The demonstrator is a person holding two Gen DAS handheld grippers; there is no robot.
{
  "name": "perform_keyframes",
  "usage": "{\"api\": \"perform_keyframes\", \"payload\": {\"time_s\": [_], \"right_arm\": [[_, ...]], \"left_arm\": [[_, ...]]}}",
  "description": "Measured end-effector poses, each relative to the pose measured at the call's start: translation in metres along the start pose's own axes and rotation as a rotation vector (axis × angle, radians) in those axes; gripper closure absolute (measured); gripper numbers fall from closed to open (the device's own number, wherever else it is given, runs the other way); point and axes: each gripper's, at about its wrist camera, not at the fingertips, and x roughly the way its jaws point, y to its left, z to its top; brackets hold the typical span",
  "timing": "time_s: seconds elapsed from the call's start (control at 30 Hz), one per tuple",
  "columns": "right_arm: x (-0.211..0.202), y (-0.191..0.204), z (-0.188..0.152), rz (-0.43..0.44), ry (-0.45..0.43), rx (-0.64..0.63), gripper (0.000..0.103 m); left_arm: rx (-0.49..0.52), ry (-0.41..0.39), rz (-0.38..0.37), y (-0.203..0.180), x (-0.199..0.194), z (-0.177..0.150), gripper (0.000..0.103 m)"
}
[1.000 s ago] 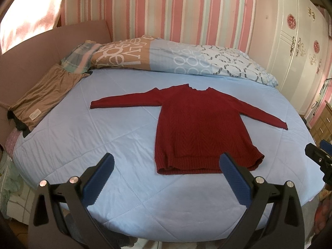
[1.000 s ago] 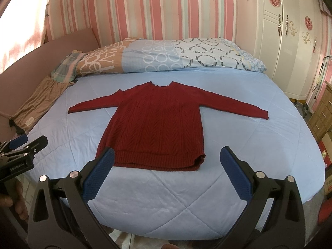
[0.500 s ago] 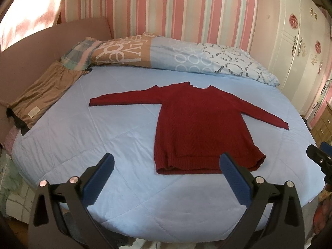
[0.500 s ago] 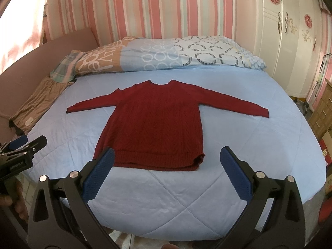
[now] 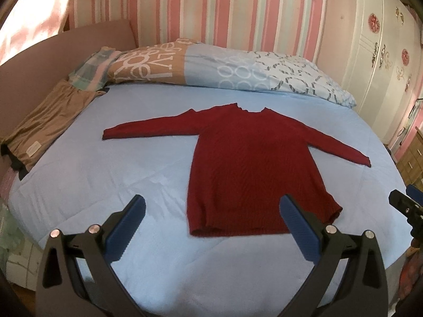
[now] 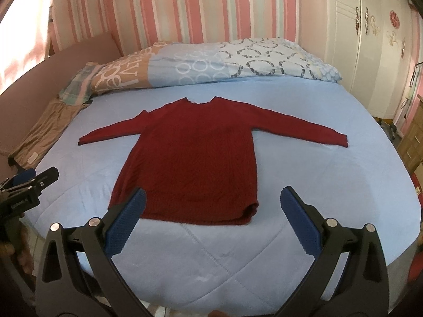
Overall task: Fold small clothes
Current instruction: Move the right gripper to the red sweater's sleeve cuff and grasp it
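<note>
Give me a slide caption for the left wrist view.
Open left gripper hovers over a red sweater spread flat on the blue bed.

Loads of bare blue bed on every side of the red sweater, so the way in from the foot edge or past either sleeve is wide open. Only clutter is the rolled duvet along the head end, well apart from the collar, and a folded tan garment hugging the far-left edge near the pink headboard panel.
</note>
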Motion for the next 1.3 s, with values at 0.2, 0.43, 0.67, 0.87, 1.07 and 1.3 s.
{"api": "perform_keyframes", "payload": {"time_s": [0.2,0.43,0.67,0.87,1.07,1.3], "right_arm": [[0.024,-0.014,0.021,-0.023,0.001,-0.005,0.003],[0.055,-0.034,0.049,-0.051,-0.022,-0.014,0.003],[0.083,-0.079,0.075,-0.087,-0.033,0.014,0.003],[0.099,-0.124,0.089,-0.127,-0.046,0.022,0.003],[0.134,-0.196,0.096,-0.177,-0.049,0.056,0.003],[0.178,-0.295,0.096,-0.295,-0.032,0.089,0.003]], "left_arm": [[0.018,-0.003,0.007,-0.012,0.027,0.023,0.001],[0.050,-0.022,0.009,-0.031,0.056,0.052,0.001],[0.085,-0.029,-0.013,-0.060,0.086,0.075,0.001],[0.095,-0.030,-0.028,-0.084,0.121,0.094,0.001],[0.085,-0.028,-0.028,-0.099,0.166,0.109,0.001],[0.090,-0.024,-0.015,-0.112,0.197,0.115,0.001]]}}
